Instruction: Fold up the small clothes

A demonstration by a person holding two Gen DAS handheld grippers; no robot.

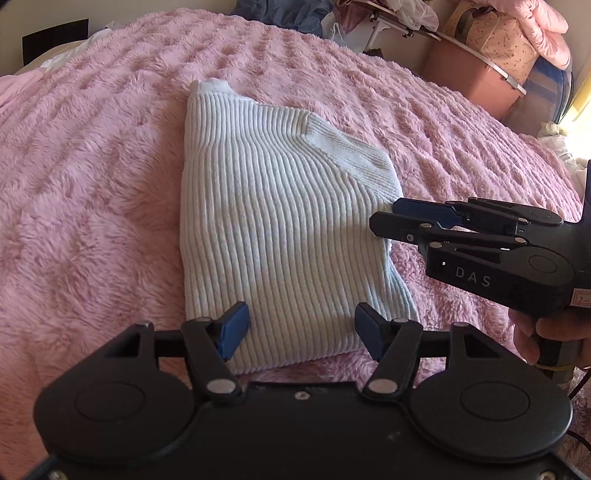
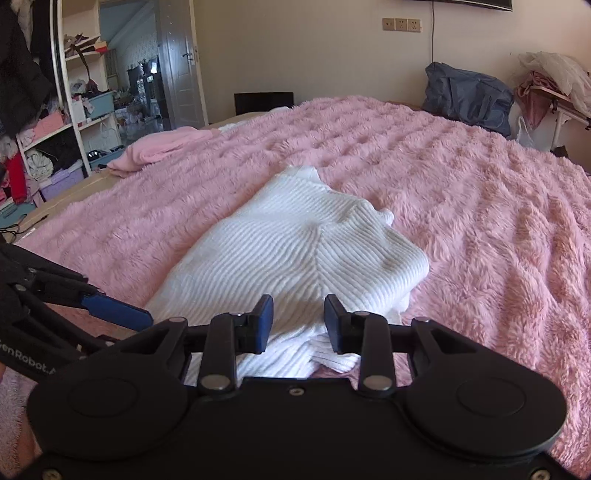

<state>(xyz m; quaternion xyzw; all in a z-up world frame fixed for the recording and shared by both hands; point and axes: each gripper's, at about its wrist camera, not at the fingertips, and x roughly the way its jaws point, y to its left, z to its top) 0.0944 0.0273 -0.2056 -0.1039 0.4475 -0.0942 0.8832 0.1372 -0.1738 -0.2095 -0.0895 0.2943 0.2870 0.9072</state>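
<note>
Left-wrist and right-wrist views of a bed covered by a pink fluffy blanket (image 1: pixel 92 177). A ribbed, pale blue-white sweater (image 1: pixel 273 221) lies partly folded near the middle of the blanket, its white collar (image 1: pixel 210 86) at the far end and its hem toward the cameras. One sleeve is folded over the body, so that a slanted seam crosses the ribbing.

The left gripper (image 1: pixel 301 328) hangs over the near hem of the sweater with its blue pads (image 1: pixel 233 329) spread well apart — nothing lies between them, and whether the tips touch the knit cannot be told.

The right gripper (image 2: pixel 298 323) is over the sweater's other near corner, where the fabric is bunched into small folds. Its jaws stand partly apart, the gap between the pads being clear in the right-wrist view; no cloth is pinched. In the left-wrist view the same gripper (image 1: pixel 384 218) enters from the right, its tips at the sweater's right edge, with a person's hand (image 1: pixel 546 332) around the handle below it.

Background — a dark blue bag (image 2: pixel 465 96) at the far side of the bed, a folded pink cloth (image 2: pixel 162 147) on the blanket's left corner, open shelves (image 2: pixel 74 110) full of clothing, and wall sockets (image 2: pixel 400 25).
</note>
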